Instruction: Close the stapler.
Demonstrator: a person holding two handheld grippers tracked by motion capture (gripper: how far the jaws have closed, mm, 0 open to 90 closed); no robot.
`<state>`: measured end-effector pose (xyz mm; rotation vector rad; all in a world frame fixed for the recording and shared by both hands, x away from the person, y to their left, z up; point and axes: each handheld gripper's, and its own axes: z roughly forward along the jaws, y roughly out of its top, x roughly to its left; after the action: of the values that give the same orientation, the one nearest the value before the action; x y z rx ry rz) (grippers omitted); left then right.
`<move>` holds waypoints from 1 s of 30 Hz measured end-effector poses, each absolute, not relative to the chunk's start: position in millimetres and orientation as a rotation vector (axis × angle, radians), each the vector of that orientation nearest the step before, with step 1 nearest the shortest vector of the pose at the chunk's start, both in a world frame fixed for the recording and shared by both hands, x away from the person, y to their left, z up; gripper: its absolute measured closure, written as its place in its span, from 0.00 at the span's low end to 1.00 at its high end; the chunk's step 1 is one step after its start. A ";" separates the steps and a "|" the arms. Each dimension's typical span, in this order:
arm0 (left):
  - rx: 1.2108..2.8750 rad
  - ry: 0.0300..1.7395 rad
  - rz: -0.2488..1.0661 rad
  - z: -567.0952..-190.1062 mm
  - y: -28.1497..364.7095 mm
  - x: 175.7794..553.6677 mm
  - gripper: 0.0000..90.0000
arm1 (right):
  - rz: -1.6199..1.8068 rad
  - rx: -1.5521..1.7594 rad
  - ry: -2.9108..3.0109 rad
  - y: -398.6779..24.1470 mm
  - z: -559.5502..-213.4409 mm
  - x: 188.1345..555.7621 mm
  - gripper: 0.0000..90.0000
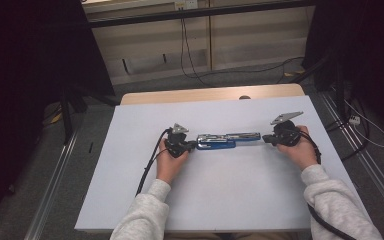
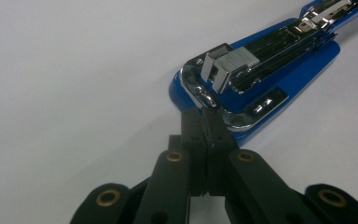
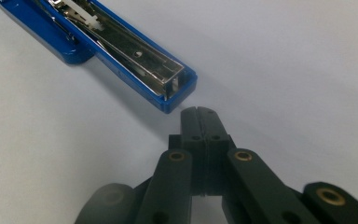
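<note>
**Opened blue stapler lies between two closed grippers**

A blue stapler (image 1: 227, 140) lies swung fully open and flat on the white table top (image 1: 145, 200), stretched left to right near the middle of the board. A person in a grey sweatshirt sits at the near edge, with one forearm coming up on each side of it.

The left gripper (image 1: 194, 145) points toward the stapler's left end. Seen from the left gripper view, its two black jaws are pressed together with nothing between them, and their tips sit right at the rounded blue base (image 2: 261, 88), at the chrome edge there; whether they actually touch it I cannot say. A grey metal pusher block (image 2: 226, 65) stands up in the open staple channel just beyond the tips.

The right gripper (image 1: 266, 139) faces the stapler's other end. In the right gripper view its jaws are also closed tight on nothing, and their tips (image 3: 199, 113) stop just short of the squared end of the blue arm (image 3: 168, 88), with a narrow strip of bare table between them. The shiny metal staple rail (image 3: 135, 56) runs away along that arm toward the hinge.

A black cable (image 1: 150, 160) trails from the left gripper back past the person's wrist.
</note>
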<state>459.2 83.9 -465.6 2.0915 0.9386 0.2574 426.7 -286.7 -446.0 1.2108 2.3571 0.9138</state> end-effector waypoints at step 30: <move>2.086 0.949 0.259 -465.6 84.3 459.8 0.95 | 1.062 1.161 2.326 -276.9 -438.4 427.8 0.98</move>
<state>459.8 84.3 -465.6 2.0856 0.9492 0.2591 427.8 -276.9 -438.4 1.1613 2.3260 1.0616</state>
